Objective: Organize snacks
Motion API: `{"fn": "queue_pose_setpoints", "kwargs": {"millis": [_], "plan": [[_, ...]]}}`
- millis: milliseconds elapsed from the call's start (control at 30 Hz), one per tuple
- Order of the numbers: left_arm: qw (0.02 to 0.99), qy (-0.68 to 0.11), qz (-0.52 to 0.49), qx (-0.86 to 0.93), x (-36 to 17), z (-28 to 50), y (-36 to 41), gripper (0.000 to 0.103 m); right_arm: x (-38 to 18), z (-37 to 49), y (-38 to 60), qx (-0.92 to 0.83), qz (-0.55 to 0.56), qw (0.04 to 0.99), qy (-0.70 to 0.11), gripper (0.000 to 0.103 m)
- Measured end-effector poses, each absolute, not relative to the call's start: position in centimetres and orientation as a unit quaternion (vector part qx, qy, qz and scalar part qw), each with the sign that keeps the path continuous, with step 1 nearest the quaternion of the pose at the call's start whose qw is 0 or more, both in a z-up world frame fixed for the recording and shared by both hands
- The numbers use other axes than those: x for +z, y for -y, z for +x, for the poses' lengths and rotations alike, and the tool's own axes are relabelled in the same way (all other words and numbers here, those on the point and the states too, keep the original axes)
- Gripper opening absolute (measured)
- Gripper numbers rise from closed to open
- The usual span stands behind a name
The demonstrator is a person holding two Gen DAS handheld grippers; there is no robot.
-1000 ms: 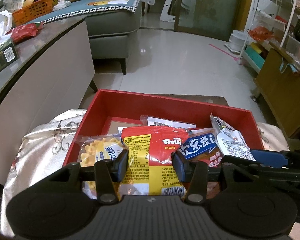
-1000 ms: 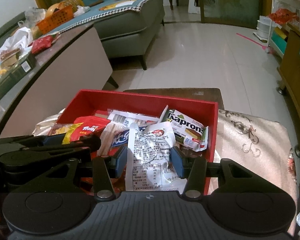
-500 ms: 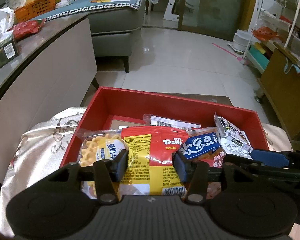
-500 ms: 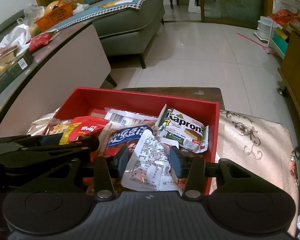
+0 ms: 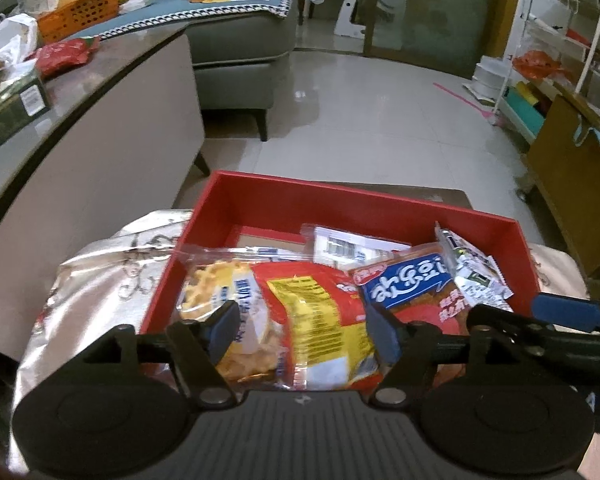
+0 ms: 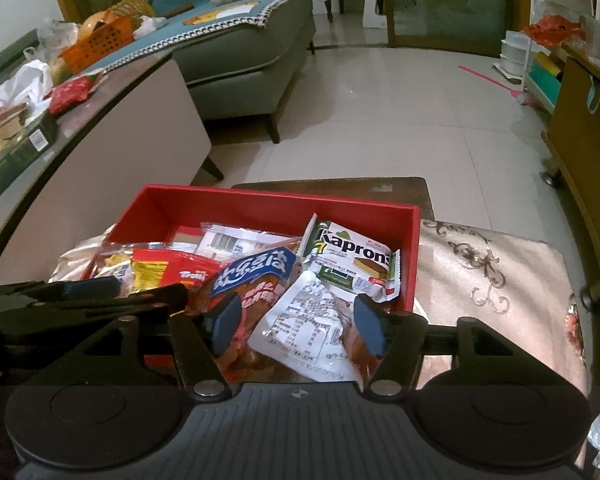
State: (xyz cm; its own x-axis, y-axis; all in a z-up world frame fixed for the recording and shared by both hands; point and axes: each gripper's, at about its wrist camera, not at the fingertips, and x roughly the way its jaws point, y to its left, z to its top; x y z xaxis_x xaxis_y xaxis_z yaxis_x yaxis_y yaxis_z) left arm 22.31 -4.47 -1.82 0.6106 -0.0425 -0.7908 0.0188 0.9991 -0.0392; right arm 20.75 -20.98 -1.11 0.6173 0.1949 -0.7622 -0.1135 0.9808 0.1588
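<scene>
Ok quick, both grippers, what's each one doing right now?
Left hand-held gripper: opening, letting go of the red-and-yellow packet.
Right hand-held gripper: opening, letting go of the white packet.

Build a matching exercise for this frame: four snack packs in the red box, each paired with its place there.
Things:
1. Kaprons pack
2. Trolli pack
3. Egg-tart pack
4. White pack, printed back up

Places:
A. between the right hand-held gripper's opening jaws
B. against the red box's right wall
C. nearest the box's left wall
D. between the left hand-held gripper's opening jaws, red and yellow

Pairs: 1-B, 2-D, 3-C, 4-A
</scene>
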Motion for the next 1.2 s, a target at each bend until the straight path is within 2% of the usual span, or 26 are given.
{"fn": "queue_pose_setpoints", "kwargs": {"millis": [100,167,733,867,1200], "plan": [[0.898,-0.438,-0.016,-0.016,-1.4,21.8,4.1,0.066,-0.6,20.1,20.8,0.088,0.044,0.900,-0.425,0.071],[0.900,-0.435,-0.020,-0.016,-0.9,21.3,3.8,0.066,-0.3,19.6,20.7,0.089,0.044,0.901,-0.423,0.075],[0.902,-0.430,-0.024,-0.027,0.2,17.0,3.3,0.067,0.3,16.2,21.9,0.074,0.063,0.900,-0.425,0.078],[0.903,-0.427,-0.020,-0.029,0.4,15.8,3.4,0.067,0.2,15.5,21.8,0.076,0.067,0.898,-0.428,0.082],[0.908,-0.418,-0.019,-0.041,1.5,12.2,3.1,0.067,0.4,12.4,21.5,0.081,0.072,0.896,-0.430,0.083]]}}
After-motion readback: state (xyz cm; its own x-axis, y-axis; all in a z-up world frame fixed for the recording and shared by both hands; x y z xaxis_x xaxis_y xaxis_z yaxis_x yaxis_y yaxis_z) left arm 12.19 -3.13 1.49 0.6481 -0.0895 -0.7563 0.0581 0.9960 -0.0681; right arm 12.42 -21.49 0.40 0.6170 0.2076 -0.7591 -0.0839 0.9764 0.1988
